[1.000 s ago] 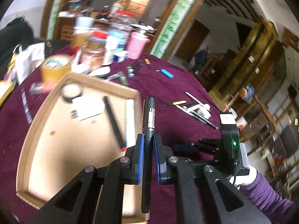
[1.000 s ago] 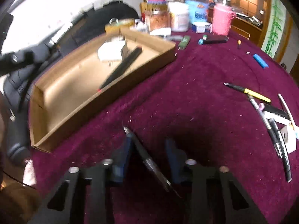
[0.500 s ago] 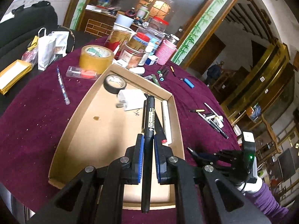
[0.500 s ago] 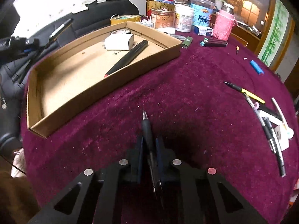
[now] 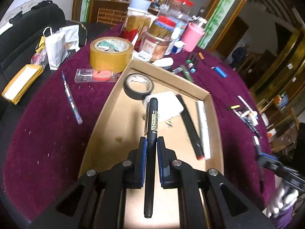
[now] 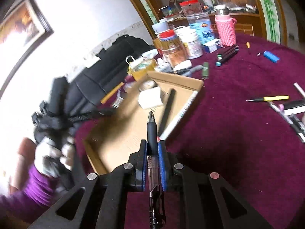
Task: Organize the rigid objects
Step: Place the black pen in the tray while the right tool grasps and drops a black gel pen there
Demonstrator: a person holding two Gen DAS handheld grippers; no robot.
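While L fingers (image 5: pixel 151 147) clamp black marker (image 5: pixel 152 126) over box (image 5: pixel 99 118), R fingers (image 6: pixel 152 148) clamp pen (image 6: pixel 152 131).

One cardboard tray (image 5: pixel 106 112) sits on the tabletop (image 5: pixel 47 133). Inside it: one black tape roll (image 5: pixel 138 85), one white block (image 5: pixel 167 105), one black marker (image 5: pixel 189 126) and one white stick (image 5: pixel 203 127), four things in all. Beside the tray's far left corner stands one brown tape roll (image 5: pixel 111 54); left of the tray lies one blue pen (image 5: pixel 71 98). Right of the tray is a blurred cluster of perhaps six pens (image 5: pixel 246 114).
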